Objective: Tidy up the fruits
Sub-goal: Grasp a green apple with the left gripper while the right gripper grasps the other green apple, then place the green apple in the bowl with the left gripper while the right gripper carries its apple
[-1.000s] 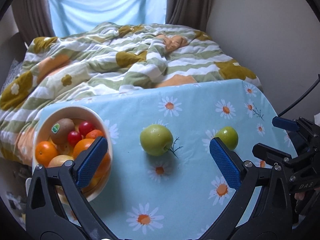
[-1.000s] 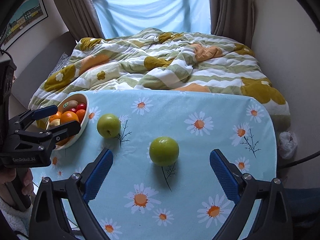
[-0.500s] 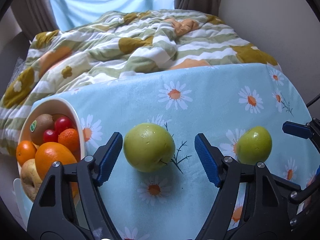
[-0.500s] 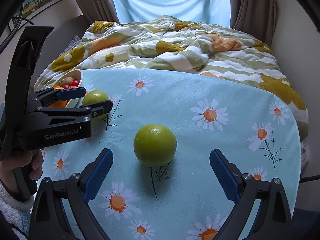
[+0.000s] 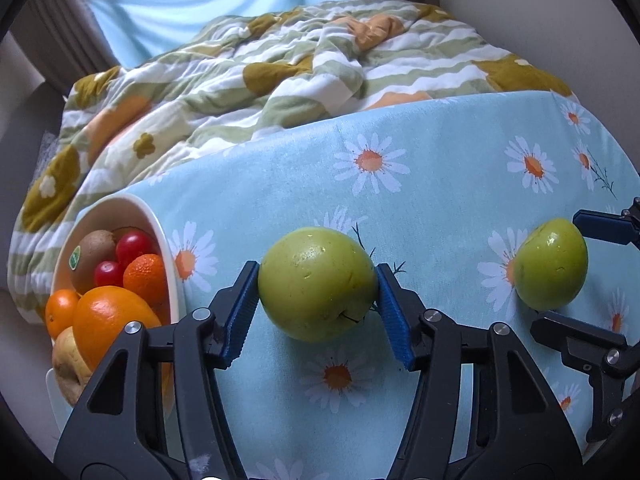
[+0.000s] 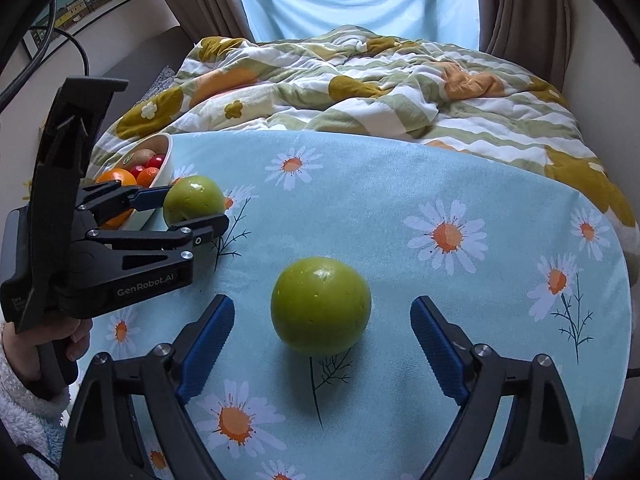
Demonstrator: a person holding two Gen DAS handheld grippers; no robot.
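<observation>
Two green apples lie on a table covered in a light blue daisy cloth (image 5: 440,152). The left apple (image 5: 316,284) sits between the blue pads of my left gripper (image 5: 317,270), whose closing jaws touch both its sides. The right wrist view shows the same grip, the left gripper (image 6: 192,208) around that apple (image 6: 194,202). The second apple (image 6: 320,306) rests between the fingers of my right gripper (image 6: 322,305). Its jaws are closing, with clear gaps on both sides. A white bowl (image 5: 162,236) of oranges, a kiwi and small red fruits stands at the left.
Behind the table's far edge lies a bed with a rumpled flower-print quilt (image 5: 320,60). A wall runs along the right, and curtains and a window at the back. A hand in a fleecy sleeve (image 6: 24,392) grips the left tool's handle.
Both grippers have come down toward the table, and each apple now looks larger. The left jaws went from wide apart to touching their apple. The right jaws narrowed slightly.
</observation>
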